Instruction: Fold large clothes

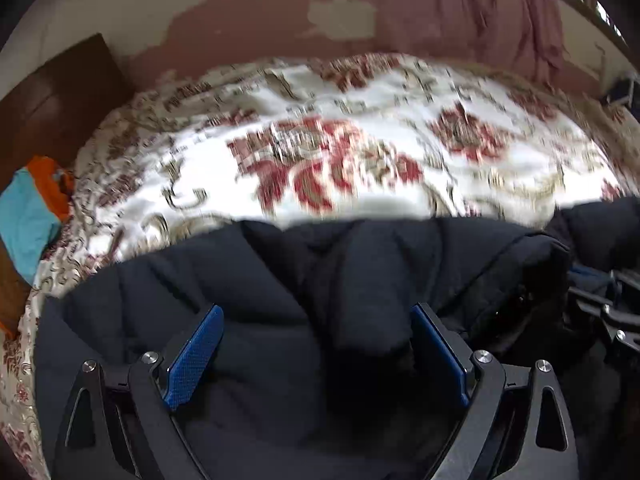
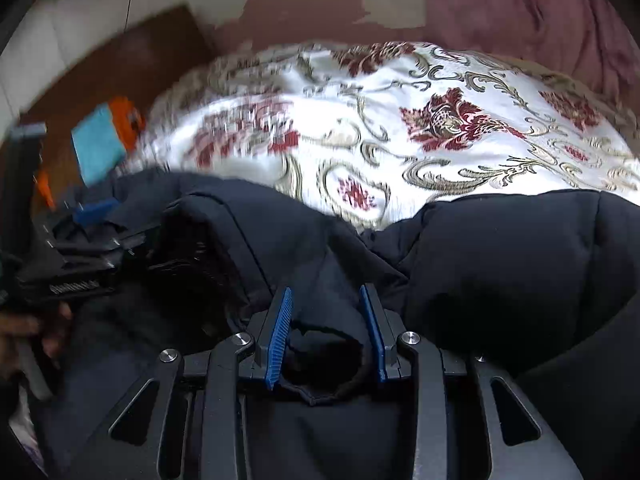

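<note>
Fingers of left gripper spread wide, dark jacket bunched between blue pads, not pinched. Right gripper fingers narrower, closed on jacket fold with cuff opening between them. Jacket lies on near edge of floral bedspread. Teal and orange cloth left of jacket, by brown headboard. Pink curtain beyond bed.
</note>
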